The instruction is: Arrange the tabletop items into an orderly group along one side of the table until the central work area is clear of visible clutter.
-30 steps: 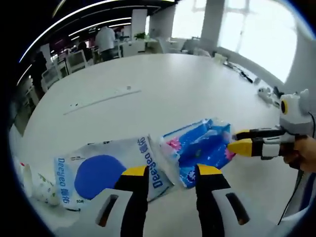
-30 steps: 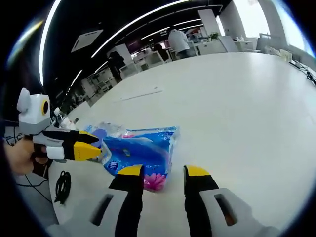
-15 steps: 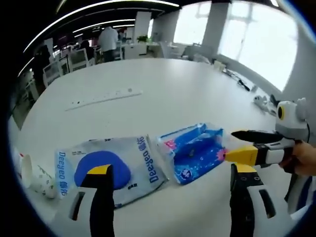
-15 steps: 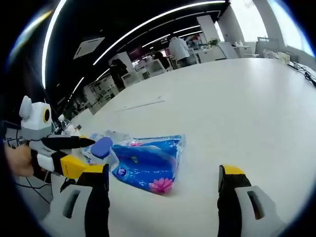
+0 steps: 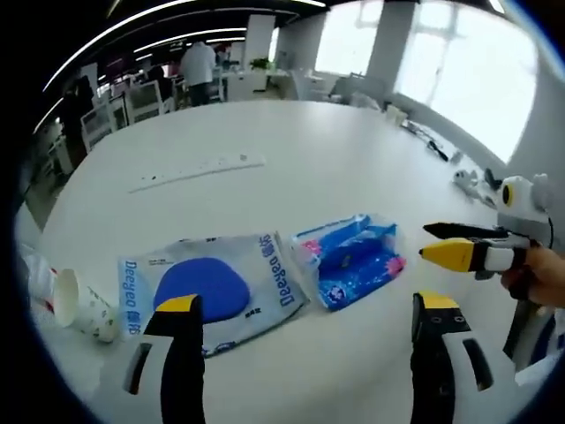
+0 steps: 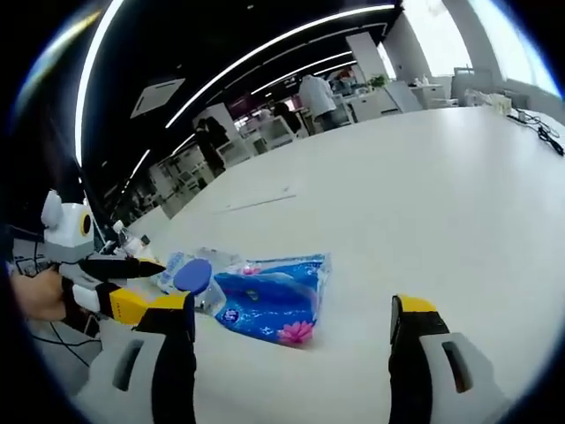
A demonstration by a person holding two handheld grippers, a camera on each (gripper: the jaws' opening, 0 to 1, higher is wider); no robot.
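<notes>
While both grippers gape, blue packet [image 5: 353, 262] lies beside white packet [image 5: 216, 289].

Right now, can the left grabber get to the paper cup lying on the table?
Probably yes. The left gripper is open, and the paper cup lies on its side off to the gripper's left, beside the white pack with the blue circle. Nothing lies between them but bare table; it would need to swing left.

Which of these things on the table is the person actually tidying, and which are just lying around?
Being tidied:
blue tissue pack
white pouch with blue circle
paper cup

Lying about:
long white strip farther up the table
cables by the windows
</notes>
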